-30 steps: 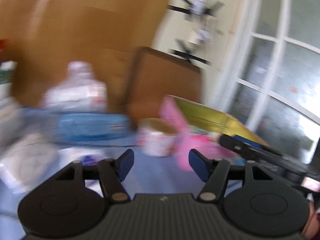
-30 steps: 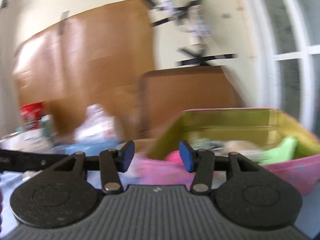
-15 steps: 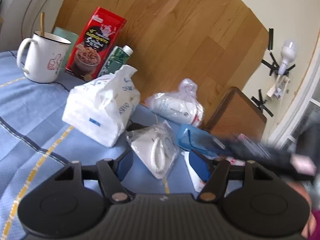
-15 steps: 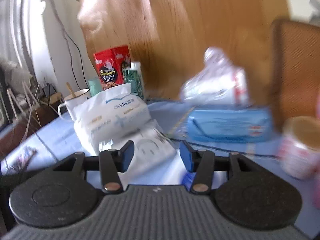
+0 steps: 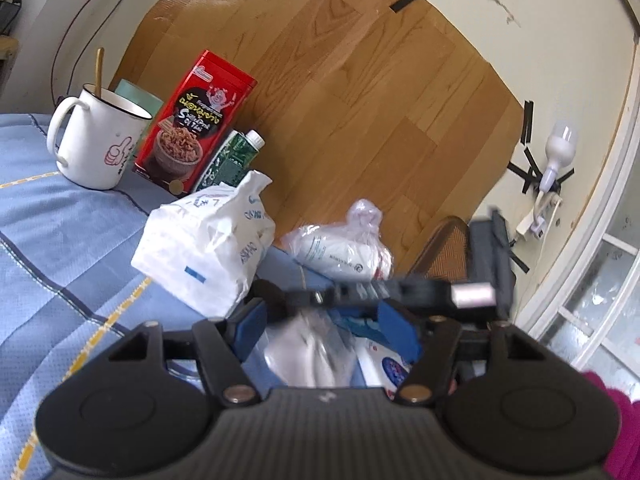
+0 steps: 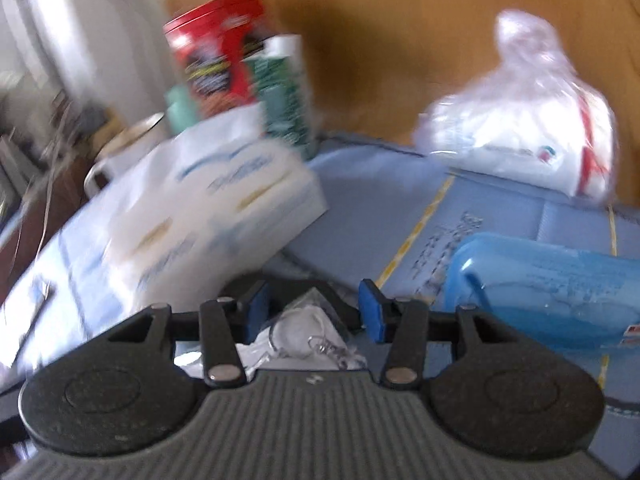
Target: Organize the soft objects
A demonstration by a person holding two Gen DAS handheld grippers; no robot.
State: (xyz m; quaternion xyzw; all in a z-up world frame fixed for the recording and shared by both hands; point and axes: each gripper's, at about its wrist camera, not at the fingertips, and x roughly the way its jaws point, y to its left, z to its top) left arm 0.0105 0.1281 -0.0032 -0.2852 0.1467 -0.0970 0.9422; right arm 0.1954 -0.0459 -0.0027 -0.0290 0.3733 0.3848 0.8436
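We hold both claws wide and empty, the right claw (image 6: 310, 312) poised over the small clear packet (image 6: 298, 340) near the table's (image 5: 48, 248) front edge, the left claw (image 5: 326, 330) close behind, likely ready to help.

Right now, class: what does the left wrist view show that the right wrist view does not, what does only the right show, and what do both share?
Only the left wrist view shows the white mug in full, thumbs-up drawing and stick included, and a taped bulb on the wall. Only the right wrist view shows the blue pack clearly. Both share the red tin, the white tissue pack, the knotted clear bag and a small clear packet lying below the open right gripper; the left gripper is open too.
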